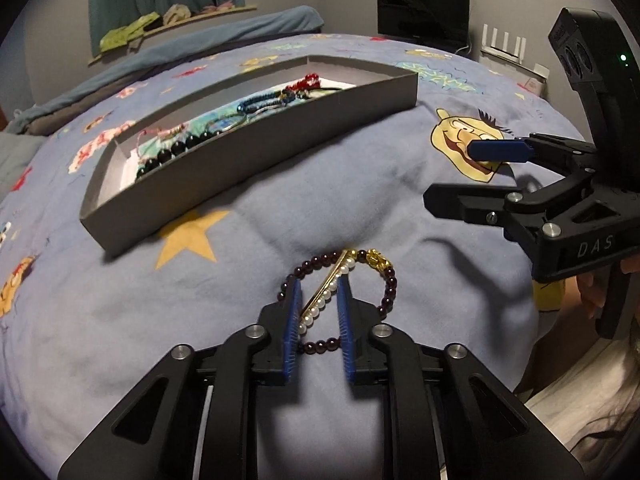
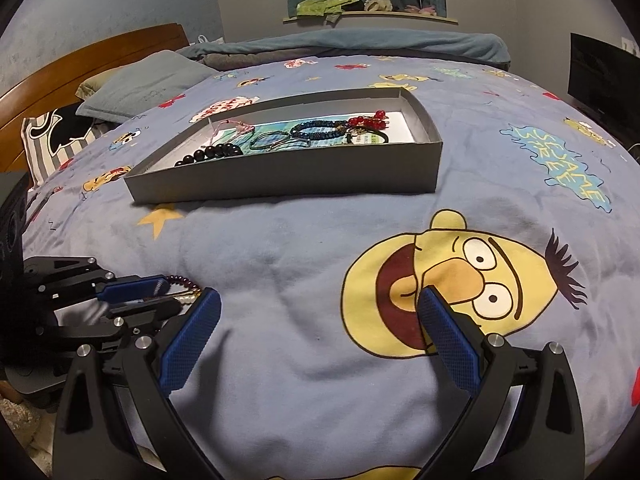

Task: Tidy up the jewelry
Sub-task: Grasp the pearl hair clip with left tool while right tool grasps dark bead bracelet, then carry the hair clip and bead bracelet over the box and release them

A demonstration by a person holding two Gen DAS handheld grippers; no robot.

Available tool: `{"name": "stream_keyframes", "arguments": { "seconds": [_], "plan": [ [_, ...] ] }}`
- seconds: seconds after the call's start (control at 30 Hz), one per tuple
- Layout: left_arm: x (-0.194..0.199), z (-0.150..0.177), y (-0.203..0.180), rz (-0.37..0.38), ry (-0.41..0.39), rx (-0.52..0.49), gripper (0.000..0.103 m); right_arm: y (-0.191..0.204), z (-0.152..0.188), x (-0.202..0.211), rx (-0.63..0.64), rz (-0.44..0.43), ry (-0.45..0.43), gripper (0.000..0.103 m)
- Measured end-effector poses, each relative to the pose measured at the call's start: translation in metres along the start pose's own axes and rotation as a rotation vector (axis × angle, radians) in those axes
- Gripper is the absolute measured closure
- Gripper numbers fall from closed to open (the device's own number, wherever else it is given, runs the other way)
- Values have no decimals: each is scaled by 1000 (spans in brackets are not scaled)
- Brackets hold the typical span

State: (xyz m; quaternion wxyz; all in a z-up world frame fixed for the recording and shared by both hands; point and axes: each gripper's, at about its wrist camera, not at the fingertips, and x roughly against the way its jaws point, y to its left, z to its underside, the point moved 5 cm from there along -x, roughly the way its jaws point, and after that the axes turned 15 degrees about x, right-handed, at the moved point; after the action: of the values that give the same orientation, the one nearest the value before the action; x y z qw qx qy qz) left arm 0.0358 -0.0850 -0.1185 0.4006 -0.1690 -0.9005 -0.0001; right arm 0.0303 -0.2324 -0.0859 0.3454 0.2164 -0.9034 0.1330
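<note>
On the blue bedspread (image 1: 360,184) lies a dark red bead bracelet (image 1: 390,288) with a gold charm. Across it lies a gold bar lined with pearls (image 1: 326,294). My left gripper (image 1: 320,286) stands over them, its jaws narrow, and the blue pads (image 1: 295,316) press the pearl bar from both sides. In the right wrist view the left gripper (image 2: 182,292) sits at the far left with pearls (image 2: 187,299) between its fingers. My right gripper (image 2: 320,294) hovers open and empty over the yellow cartoon face (image 2: 460,276); seen from the left wrist, the right gripper (image 1: 452,176) is off to the right.
A grey cardboard tray (image 1: 248,160) (image 2: 288,176) farther back holds several bracelets: black beads (image 2: 212,154), blue beads (image 2: 320,128), red beads (image 2: 368,120). Pillows (image 2: 136,84) and a wooden headboard (image 2: 80,64) are at the left. A black screen (image 1: 422,10) stands beyond the bed.
</note>
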Motion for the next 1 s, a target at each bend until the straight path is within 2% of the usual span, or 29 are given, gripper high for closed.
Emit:
{"name": "stream_keyframes", "arguments": {
  "seconds": [0.07,0.2,0.27,0.3,0.47,0.53,0.67,0.83,1.0],
  "plan": [
    [5,-2,1,-1,-20,1,96,4,0,1,6,-16,-6,5],
    [20,-8,10,15,-62,48,97,16,-3,3,40,-62,-22,8],
    [27,-12,17,32,-77,83,97,25,-4,4,60,-80,-27,19],
    [29,-13,20,26,-89,93,97,28,-5,4,67,-88,-29,21],
    [28,-15,36,-23,-92,137,97,43,-9,-2,64,-144,-23,60],
    [27,-15,42,-31,-87,157,97,52,-9,-6,78,-164,-13,68],
    [29,-14,46,-29,-92,166,97,67,-13,-12,104,-186,-6,78],
    [28,-12,48,-27,-86,171,97,74,-14,-23,130,-158,19,95],
    [35,-16,52,-17,-98,185,97,69,-25,-9,136,-133,-41,96]
  ]
}}
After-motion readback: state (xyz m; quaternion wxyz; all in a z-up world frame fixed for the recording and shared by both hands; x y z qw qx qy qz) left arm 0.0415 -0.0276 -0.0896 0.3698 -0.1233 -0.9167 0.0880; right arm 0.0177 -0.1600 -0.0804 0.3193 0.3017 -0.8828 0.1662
